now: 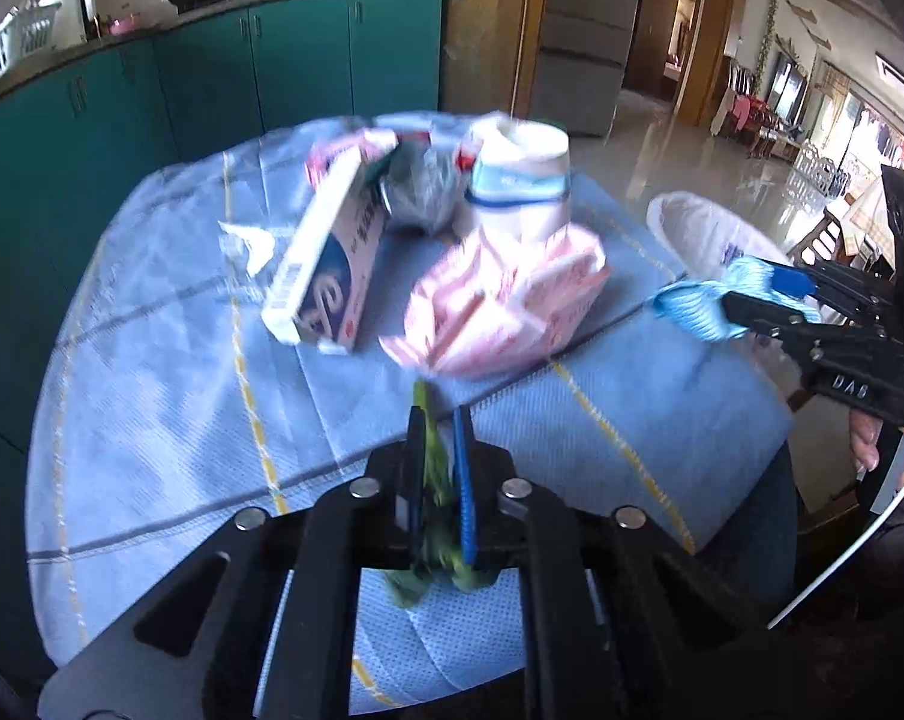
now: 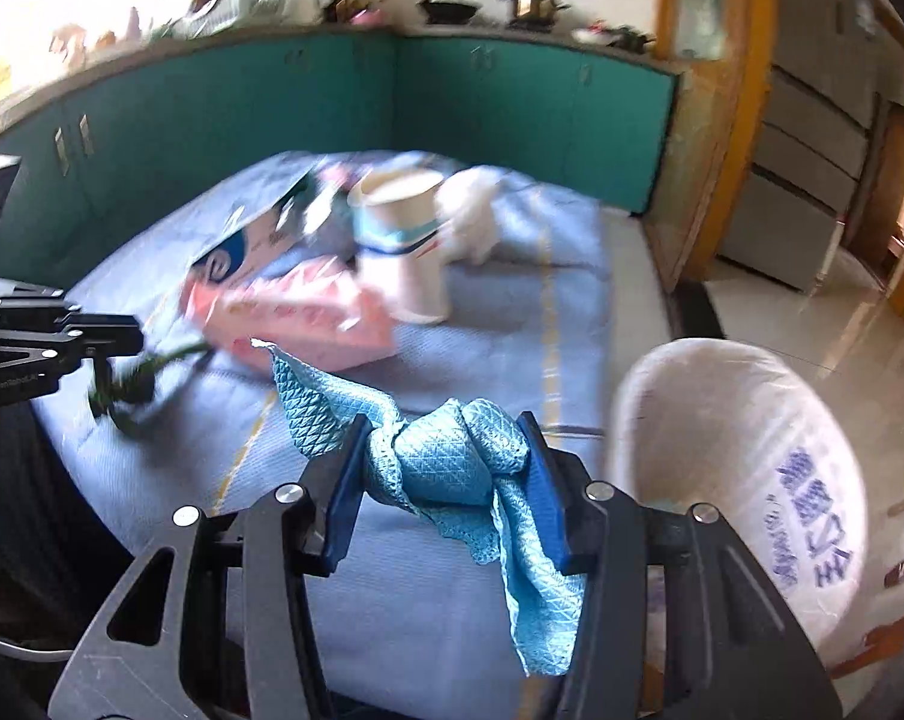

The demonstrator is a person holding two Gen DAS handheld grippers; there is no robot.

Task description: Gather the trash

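Left gripper (image 1: 438, 420) clamped tight on a green leafy scrap (image 1: 434, 480); right gripper (image 2: 446, 450) pinching a bunched blue cloth (image 2: 452, 462), jaws part-way in. Both loads look lifted clear of the tablecloth (image 1: 152, 420). I'd carry each straight over the lined bin (image 2: 739, 420) before letting go, keeping the cloth's hanging tail off the rim. Bin sits just right of the right gripper, beside the table; carton (image 1: 326, 264), pink packet (image 1: 505, 312) and paper cup (image 1: 520, 180) remain ahead.
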